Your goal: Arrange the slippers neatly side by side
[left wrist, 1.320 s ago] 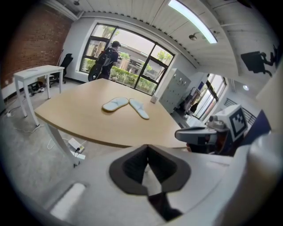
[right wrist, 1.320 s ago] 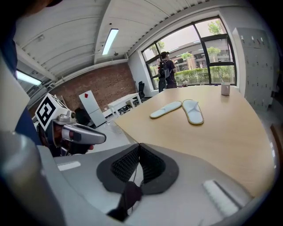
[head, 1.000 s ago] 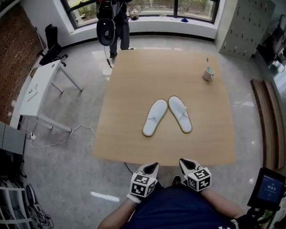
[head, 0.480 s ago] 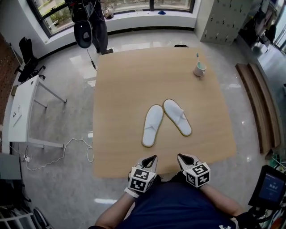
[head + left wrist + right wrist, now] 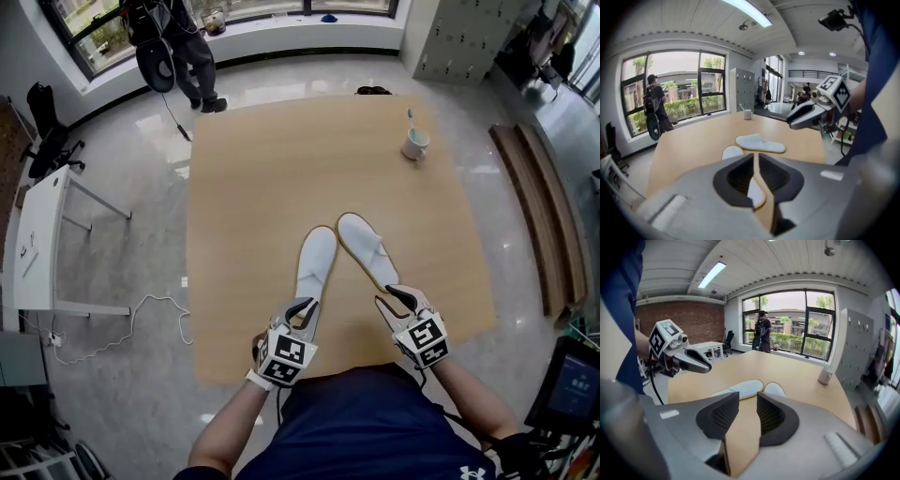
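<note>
**Slippers awaiting alignment:** 2 white slippers are lying in a narrow V at the middle of the desk [image 5: 272, 159]. The left slipper [image 5: 317, 258] and the right slipper [image 5: 366, 244] are nearly meeting at their far ends and are splayed apart at the ends nearer the person. The left claw [image 5: 300, 309] is being held clenched and empty just over the near end of the left slipper. The right claw [image 5: 395, 298] is being held at the near end of the right slipper. Its jaws have just been opening, and only bare desk is showing between them.

The step in hand is judged to be the closing of that V. A low grip on the thin rim of each near end is being called for, so that the soft sole is not folded. The near ends are best swung inward while the far ends are left as pivots, until both soles are lying parallel and level with each other. The left claw is judged to need releasing before anything can be gripped.

The desk's near edge is running just below both claws in the lower part of the frame, so little room is being left for any pull toward the person. Wide bare desk is being offered above and to the upper left. A mug [image 5: 413, 142] is standing in the upper right, well apart from the slippers. A person [image 5: 178, 42] by the window at upper left and a bench [image 5: 527, 202] at the right are being kept clear of the work.
</note>
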`<state>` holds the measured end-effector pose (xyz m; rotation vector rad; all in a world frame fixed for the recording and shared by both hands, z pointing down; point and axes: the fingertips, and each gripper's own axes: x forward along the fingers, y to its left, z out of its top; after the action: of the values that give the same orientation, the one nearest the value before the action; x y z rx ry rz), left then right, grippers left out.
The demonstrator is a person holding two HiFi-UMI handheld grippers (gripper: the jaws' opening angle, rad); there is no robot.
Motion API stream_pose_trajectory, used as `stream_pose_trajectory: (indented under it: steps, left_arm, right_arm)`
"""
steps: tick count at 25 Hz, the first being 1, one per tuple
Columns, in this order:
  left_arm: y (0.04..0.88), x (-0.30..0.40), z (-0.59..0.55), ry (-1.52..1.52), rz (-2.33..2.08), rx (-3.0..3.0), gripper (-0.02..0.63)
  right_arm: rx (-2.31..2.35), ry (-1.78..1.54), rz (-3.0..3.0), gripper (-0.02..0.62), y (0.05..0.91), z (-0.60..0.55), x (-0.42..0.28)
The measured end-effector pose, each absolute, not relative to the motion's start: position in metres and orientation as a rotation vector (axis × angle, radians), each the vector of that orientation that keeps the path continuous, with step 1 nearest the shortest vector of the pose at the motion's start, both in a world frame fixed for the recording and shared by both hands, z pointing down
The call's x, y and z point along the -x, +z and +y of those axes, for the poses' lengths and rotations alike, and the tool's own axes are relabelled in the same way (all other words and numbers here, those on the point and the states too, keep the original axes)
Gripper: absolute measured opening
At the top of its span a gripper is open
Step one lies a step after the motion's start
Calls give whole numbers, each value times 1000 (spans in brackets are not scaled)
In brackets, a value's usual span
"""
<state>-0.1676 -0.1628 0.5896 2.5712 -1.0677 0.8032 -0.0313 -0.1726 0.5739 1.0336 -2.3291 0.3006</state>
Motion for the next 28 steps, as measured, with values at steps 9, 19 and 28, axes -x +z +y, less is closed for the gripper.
stream_pose_trajectory:
  steps: [9,19,28]
  left_arm:
    - [618,136,-207,1218,-750,-2707,300]
    - [677,130,-210,1718,-164,-2762,407]
    - [713,145,-203,1981,365,-2693,403]
  right_arm:
    - [-466,90,-2275,330,626,-231,28]
    - [152,-279,-2064,397,680,-237,41]
    - [403,-379,-1909,399,716,-251,41]
